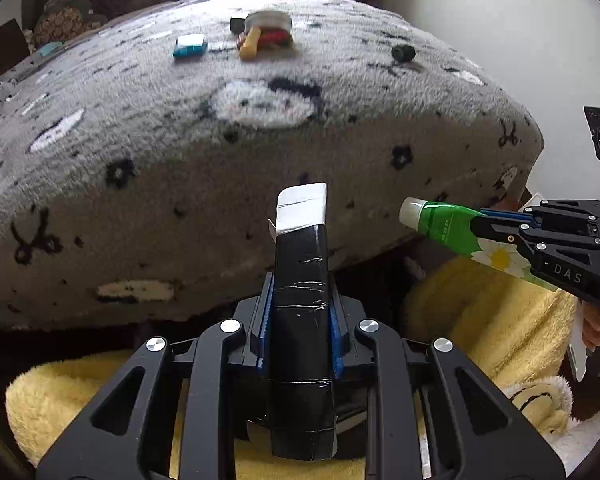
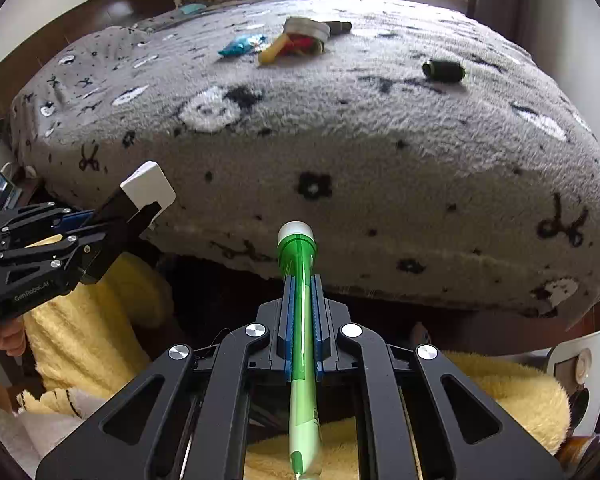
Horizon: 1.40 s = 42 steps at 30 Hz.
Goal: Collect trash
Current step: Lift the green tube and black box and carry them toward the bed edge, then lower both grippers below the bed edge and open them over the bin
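My left gripper [image 1: 300,296] is shut on a black and white carton [image 1: 302,300], held in front of the bed's near edge; the carton also shows in the right wrist view [image 2: 140,200]. My right gripper [image 2: 300,300] is shut on a green tube [image 2: 298,280] with a white cap; the tube also shows in the left wrist view [image 1: 452,228]. On the grey fleece bed cover [image 1: 220,160] lie a blue wrapper [image 1: 190,46], a yellow and red wrapper pile [image 1: 260,40], a round tin [image 1: 268,20] and a small black cylinder [image 1: 403,53].
A yellow fluffy blanket [image 1: 500,312] lies below both grippers on the floor side. A white wall [image 1: 520,40] runs along the bed's right. Pillows and a window stand at the far end. A white object [image 2: 580,376] sits at lower right.
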{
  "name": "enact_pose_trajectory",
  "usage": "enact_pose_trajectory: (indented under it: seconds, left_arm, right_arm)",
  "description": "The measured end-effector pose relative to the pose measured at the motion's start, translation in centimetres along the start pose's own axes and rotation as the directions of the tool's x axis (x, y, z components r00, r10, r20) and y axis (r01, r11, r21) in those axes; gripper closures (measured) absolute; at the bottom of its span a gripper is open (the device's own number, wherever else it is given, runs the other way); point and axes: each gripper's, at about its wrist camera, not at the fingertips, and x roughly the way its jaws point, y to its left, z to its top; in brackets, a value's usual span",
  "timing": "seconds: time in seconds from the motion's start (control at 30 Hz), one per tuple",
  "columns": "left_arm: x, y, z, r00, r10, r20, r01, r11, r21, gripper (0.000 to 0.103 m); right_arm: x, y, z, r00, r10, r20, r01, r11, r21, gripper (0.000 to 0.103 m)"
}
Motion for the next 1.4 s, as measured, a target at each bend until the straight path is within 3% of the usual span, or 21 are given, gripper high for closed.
enact_pose_trajectory:
  seconds: [0.23,0.5,0.97,1.17,1.33,1.4]
  left_arm:
    - [5.3,0.2,-2.2,0.99,-0.005,-0.144,0.003,1.0,-0.009,0.082]
    - [10.1,0.4,-4.0,0.959,-0.029,-0.282,0.026,1.0,-0.016,0.082]
    - [15.3,0.8,-5.3,0.898,-0.113,-0.424,0.108,0.994,-0.035,0.082]
    - [16.3,0.4,-5.4,0.879,-0.12,-0.462,0.118,0.992,-0.032,0.081]
    - [15.9,0.5,-5.4,0.886,-0.118,-0.449,0.112,0.993,-0.04,0.073]
    - [15.4,0.8,-5.2,0.893,-0.111,-0.435,0.102,0.994,-0.044,0.056]
  right_arm:
    - [4.9,-0.8,-2.4,0.991,0.022,-0.134,-0.014,0.998,0.055,0.094]
    - [9.4,-0.8,-3.9,0.967,0.06,-0.246,-0.037,0.995,0.096,0.094]
    - [13.9,-0.1,-4.0,0.93,0.09,-0.356,-0.055,0.993,0.106,0.094]
    - [14.6,1.0,-3.1,0.936,0.059,-0.347,-0.038,0.997,0.066,0.094]
    - [14.8,1.4,-2.2,0.94,0.04,-0.34,-0.023,0.998,0.052,0.094]
    - [14.4,1.6,-1.8,0.942,0.039,-0.332,-0.021,0.998,0.059,0.093]
